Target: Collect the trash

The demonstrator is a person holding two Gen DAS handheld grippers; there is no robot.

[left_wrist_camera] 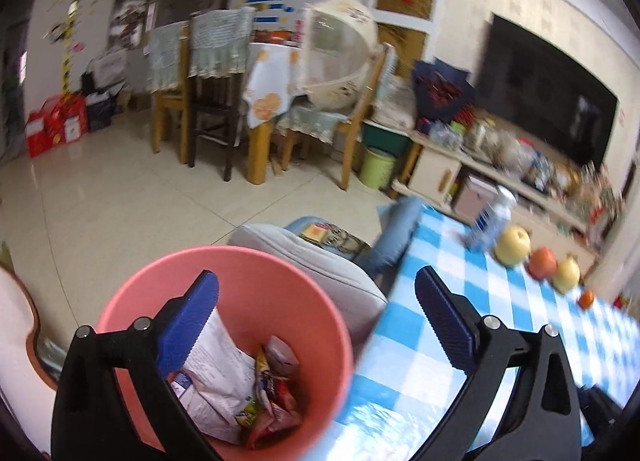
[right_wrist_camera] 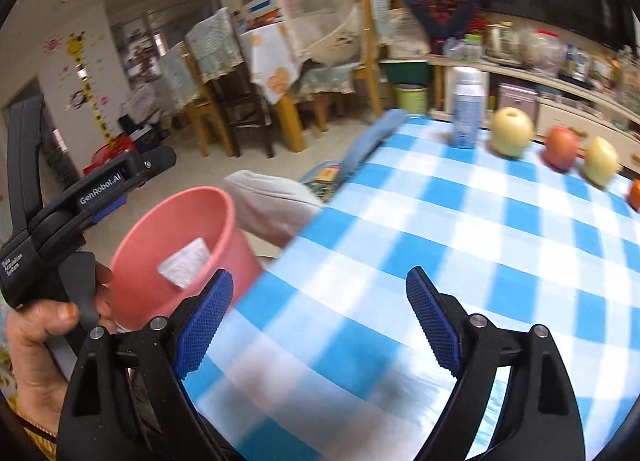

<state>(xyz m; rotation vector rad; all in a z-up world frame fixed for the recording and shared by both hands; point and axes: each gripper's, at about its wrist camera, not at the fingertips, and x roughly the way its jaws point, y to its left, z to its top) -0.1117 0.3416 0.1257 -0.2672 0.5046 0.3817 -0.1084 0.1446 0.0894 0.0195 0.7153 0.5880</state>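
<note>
The pink bin stood at the left, beside the checked table, holding crumpled paper and wrappers. The left gripper hung above it, fingers spread, gripping nothing. The right gripper was over the table, likewise released. Fruit lay along the far right edge.

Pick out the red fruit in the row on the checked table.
It is the red apple, second in the row from the bottle, standing between two yellow fruits.
</note>
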